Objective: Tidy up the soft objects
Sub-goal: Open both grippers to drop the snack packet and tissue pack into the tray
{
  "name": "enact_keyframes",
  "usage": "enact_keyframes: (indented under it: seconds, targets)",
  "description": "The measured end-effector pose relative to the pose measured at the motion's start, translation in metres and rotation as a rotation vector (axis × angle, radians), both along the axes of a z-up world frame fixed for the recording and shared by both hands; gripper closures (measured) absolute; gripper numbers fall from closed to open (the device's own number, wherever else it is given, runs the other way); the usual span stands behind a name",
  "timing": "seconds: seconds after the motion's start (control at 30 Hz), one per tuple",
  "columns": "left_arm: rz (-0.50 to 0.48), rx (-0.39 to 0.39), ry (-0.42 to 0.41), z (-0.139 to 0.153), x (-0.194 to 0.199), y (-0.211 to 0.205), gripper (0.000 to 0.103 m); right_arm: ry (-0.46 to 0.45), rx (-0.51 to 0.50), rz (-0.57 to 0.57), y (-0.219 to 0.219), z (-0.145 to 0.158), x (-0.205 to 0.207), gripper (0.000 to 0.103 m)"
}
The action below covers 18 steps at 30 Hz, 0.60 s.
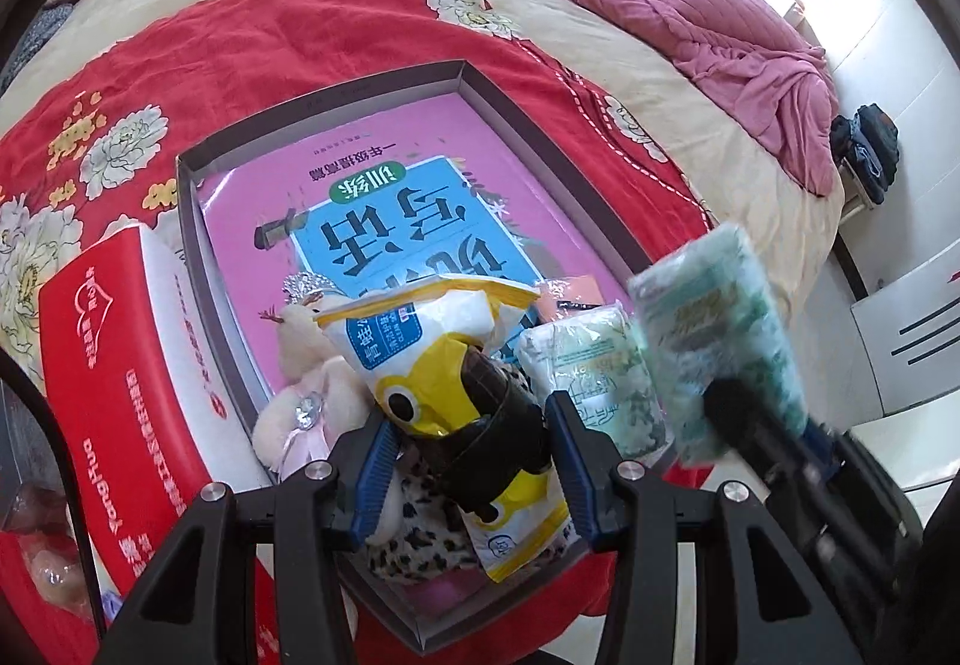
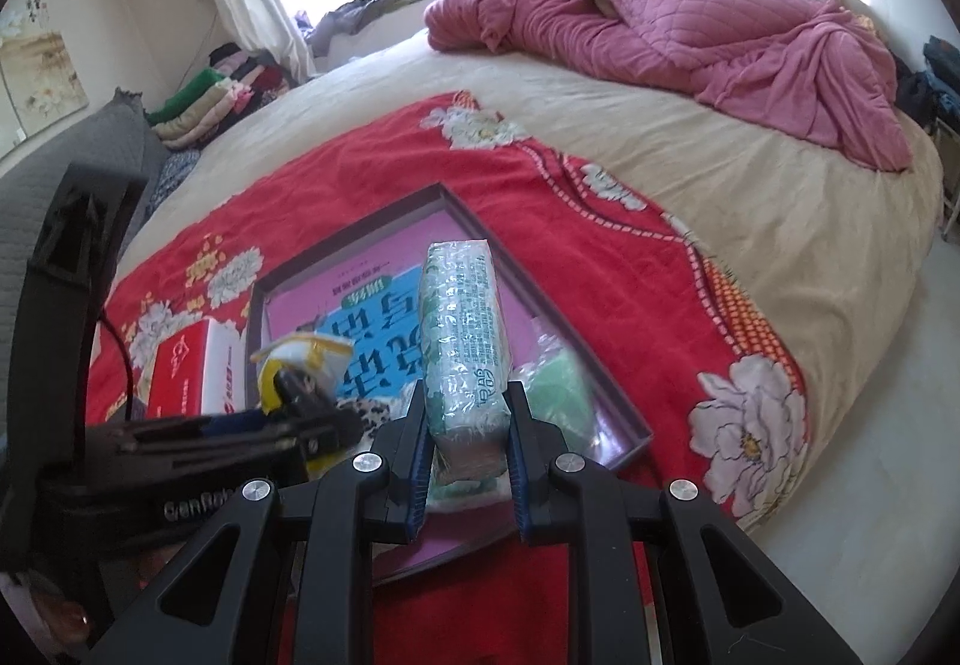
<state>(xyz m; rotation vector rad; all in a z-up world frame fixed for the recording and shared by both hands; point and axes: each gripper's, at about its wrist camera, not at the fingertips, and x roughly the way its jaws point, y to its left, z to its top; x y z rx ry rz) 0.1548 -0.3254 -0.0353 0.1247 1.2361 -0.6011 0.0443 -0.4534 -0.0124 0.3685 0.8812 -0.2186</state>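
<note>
My left gripper (image 1: pixel 471 425) is shut on a yellow and white pouch (image 1: pixel 420 341) and holds it upright over the near end of a grey tray (image 1: pixel 468 77). My right gripper (image 2: pixel 468 395) is shut on a green tissue pack (image 2: pixel 462 317), held over the tray's (image 2: pixel 630 425) near right part. In the left wrist view, that green tissue pack (image 1: pixel 720 317) and the right gripper (image 1: pixel 726 407) show blurred at the right. Lying in the tray are a pink book (image 1: pixel 384 173), a cream plush toy (image 1: pixel 306 365), a leopard-print item (image 1: pixel 420 539) and a second green pack (image 1: pixel 594 383).
A red tissue box (image 1: pixel 114 353) stands against the tray's left wall. The tray rests on a red floral blanket (image 2: pixel 600 275) spread over a beige bed. A crumpled pink quilt (image 2: pixel 690 29) lies at the far end. The bed edge and pale floor (image 2: pixel 870 455) are to the right.
</note>
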Motion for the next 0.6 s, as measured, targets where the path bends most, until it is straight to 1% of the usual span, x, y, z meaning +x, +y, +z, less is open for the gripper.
enact_keyframes:
  seconds: [0.07,0.13,0.17,0.27,0.37,0.53,0.6]
  targets:
    - [0.001,0.011,0.001,-0.003,0.002,0.000,0.054,0.006,0.010,0.012,0.002,-0.004,0.002,0.081]
    - [0.013,0.032,0.012,-0.007,0.005,0.001,0.054,-0.002,0.065,0.018,0.000,-0.008,0.005,0.081]
    - [0.015,0.027,0.021,-0.009,0.007,0.002,0.054,-0.004,0.087,0.015,0.000,-0.010,0.005,0.081]
    - [0.012,0.025,0.015,-0.009,0.008,0.002,0.054,0.002,0.068,0.031,0.003,-0.012,0.008,0.081]
    - [0.015,0.024,0.015,-0.009,0.010,0.004,0.054,0.001,0.127,0.037,0.001,-0.017,0.012,0.081]
    - [0.022,0.021,0.016,-0.009,0.013,0.009,0.054,0.033,0.126,0.057,0.004,-0.024,0.018,0.081]
    - [0.025,0.037,0.005,-0.010,0.013,0.008,0.054,0.041,0.125,0.056,0.005,-0.027,0.020,0.081]
